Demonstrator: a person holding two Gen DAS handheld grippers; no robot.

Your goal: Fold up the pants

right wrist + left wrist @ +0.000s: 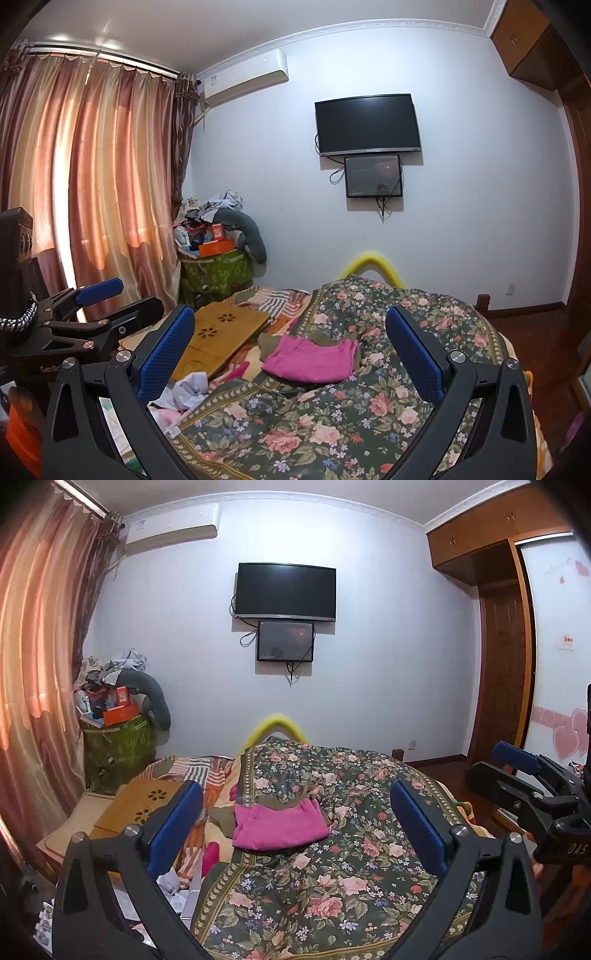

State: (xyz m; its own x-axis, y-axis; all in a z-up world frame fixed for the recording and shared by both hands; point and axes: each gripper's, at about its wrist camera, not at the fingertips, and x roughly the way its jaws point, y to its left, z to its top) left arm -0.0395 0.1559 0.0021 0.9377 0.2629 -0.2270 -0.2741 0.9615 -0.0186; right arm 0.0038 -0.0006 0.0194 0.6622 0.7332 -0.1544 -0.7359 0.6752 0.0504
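Left hand-held gripper [295, 825] agape, right hand-held gripper [290, 349] agape, above pink pants [280, 827]

Floral quilt [332, 867] covers bed. Bamboo lap desk [218, 332] on bed's left side. TV [286, 590] wall-mounted, small monitor [286, 641] directly below. Cluttered green box [218, 271] by curtain [92, 177].

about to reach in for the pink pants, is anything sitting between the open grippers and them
Nothing visible blocks the way. The pink pants lie on the floral quilt, ahead of the left gripper and right gripper, with only bare quilt between. An olive garment lies behind them, partly beneath.
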